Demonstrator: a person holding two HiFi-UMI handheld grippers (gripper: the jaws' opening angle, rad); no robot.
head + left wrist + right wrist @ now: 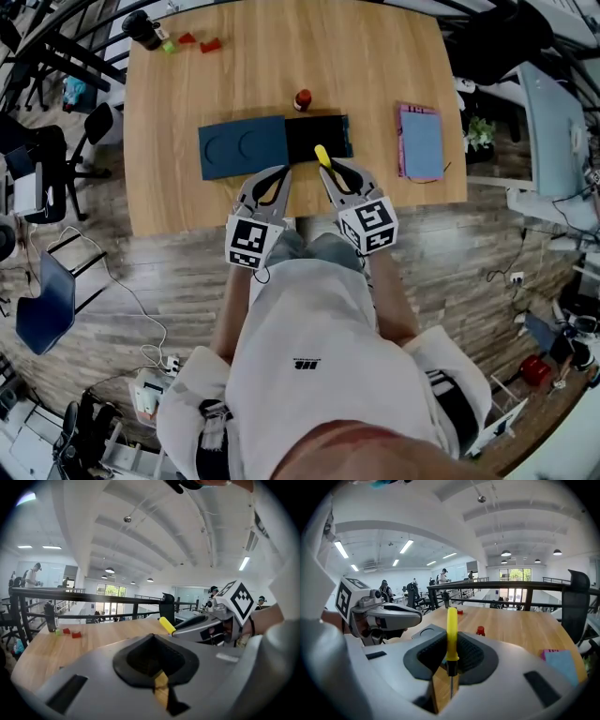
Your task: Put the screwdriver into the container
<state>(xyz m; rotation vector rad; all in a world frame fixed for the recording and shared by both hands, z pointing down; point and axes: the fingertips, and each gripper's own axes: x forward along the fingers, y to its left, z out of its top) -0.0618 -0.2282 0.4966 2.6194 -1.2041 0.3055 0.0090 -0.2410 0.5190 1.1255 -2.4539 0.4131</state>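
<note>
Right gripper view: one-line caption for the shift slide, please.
Right tongs clamp the yellow-handled screwdriver above the wooden table, with the left tongs alongside.

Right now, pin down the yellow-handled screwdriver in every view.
Head view: yellow-handled screwdriver at centre, held by the right gripper.
Left gripper view: its handle end shows right of centre.
Right gripper view: upright, dead centre.
Shared landmark: the small red blocks.

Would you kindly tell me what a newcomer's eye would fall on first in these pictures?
The yellow-handled screwdriver stands out, clamped in the right tool at the near edge of the wooden table. Just beyond it lies the open black container, with a pink notebook further right. The left tool is shut and empty alongside.
</note>
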